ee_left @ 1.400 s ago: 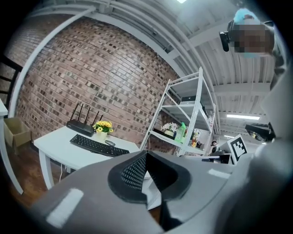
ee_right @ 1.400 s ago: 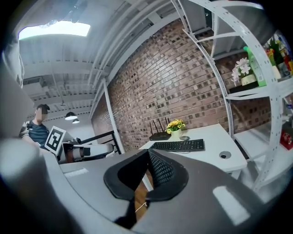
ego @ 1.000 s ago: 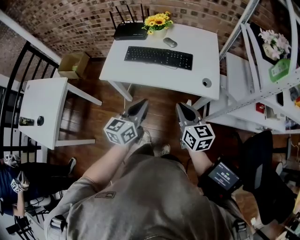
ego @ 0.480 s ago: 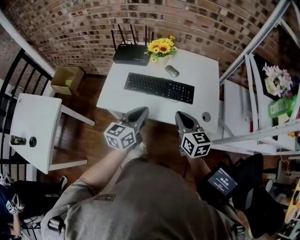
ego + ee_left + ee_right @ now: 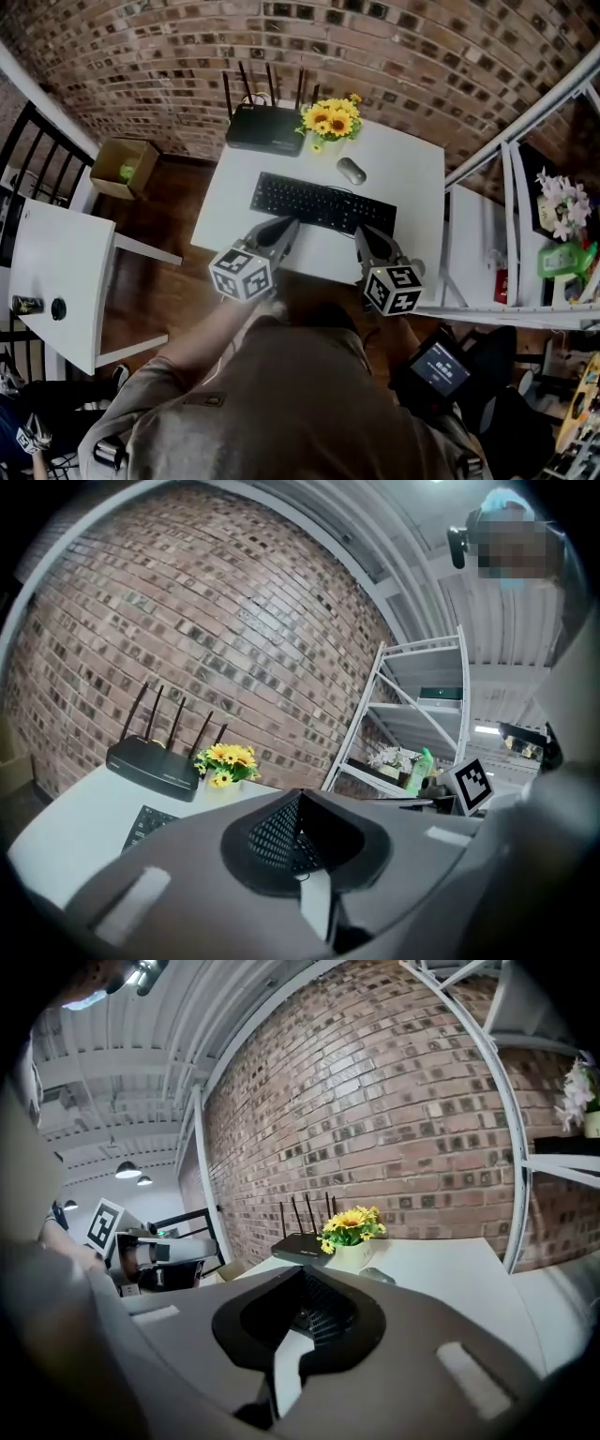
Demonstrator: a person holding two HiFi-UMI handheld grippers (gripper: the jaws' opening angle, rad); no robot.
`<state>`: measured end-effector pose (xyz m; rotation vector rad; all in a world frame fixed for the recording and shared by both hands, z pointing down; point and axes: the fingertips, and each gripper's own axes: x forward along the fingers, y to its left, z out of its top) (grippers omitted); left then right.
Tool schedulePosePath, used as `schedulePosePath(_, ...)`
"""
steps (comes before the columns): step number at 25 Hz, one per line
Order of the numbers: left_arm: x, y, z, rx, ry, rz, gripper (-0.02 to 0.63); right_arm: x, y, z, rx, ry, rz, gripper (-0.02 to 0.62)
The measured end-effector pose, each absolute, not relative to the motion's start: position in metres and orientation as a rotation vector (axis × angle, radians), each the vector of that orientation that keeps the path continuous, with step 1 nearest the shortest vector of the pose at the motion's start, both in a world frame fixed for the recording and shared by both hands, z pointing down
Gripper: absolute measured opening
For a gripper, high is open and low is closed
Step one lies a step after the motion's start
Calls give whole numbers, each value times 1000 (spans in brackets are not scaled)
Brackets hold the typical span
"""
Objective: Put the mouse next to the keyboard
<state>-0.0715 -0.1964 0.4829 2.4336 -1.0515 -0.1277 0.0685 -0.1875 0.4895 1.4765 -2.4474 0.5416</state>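
Left hand-held gripper [image 5: 287,225] and right hand-held gripper [image 5: 364,234] are both closer to the tabletop [image 5: 417,197] than a second ago. From the head view their tips now reach over its near edge.

Mouse [image 5: 352,171] sits toward the far edge, right of centre, just behind the right half of the keyboard [image 5: 323,204], with a small gap between them. Nothing touches it.

Sunflower pot [image 5: 331,122] stands just beyond the mouse at the far edge, and the router [image 5: 265,127] is left of the pot.

Left hand-held gripper has its jaws together and holds nothing. The right one is the same. Both tips are by the keyboard's near side, short of the mouse.

Shelf rack [image 5: 506,178] stands beside the tabletop's right edge.
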Motion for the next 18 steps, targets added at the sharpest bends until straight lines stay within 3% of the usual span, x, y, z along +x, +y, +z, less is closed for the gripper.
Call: schedulePosePath(18,-43,-289,513,2353,-1147,-32,0,96,-309,543,1280,-2388,532,11)
